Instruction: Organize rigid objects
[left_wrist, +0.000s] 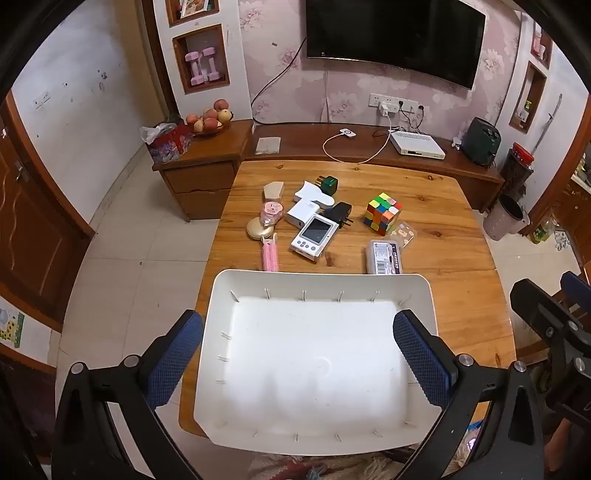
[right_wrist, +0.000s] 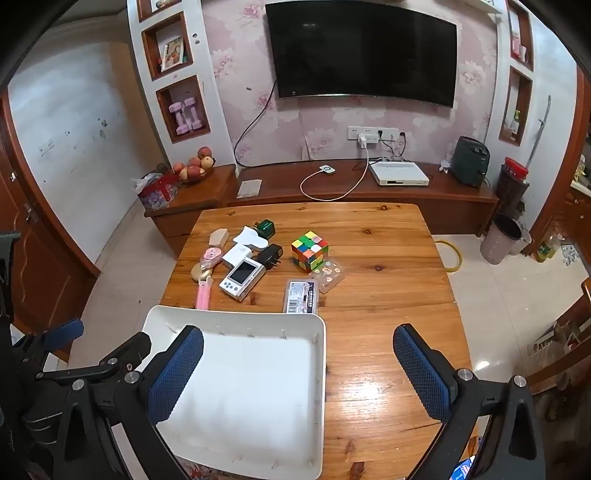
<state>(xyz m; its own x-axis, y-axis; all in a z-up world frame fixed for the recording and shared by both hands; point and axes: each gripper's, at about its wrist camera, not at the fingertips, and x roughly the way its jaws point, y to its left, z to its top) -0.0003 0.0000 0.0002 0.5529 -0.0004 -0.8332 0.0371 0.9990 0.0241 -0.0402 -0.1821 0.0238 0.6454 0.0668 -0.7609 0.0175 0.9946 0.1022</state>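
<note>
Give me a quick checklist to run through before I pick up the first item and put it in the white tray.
1. Left gripper open, nothing held: ok.
2. Right gripper open, nothing held: ok.
3. White tray holds nothing, room to drop items: ok.
4. Tray fully on the wooden table: not ok, its near left corner overhangs the edge.
5. Rubik's cube stands apart from the clutter, free to grasp: ok.
6. Black charger free to grasp: not ok, crowded against the white device.
</note>
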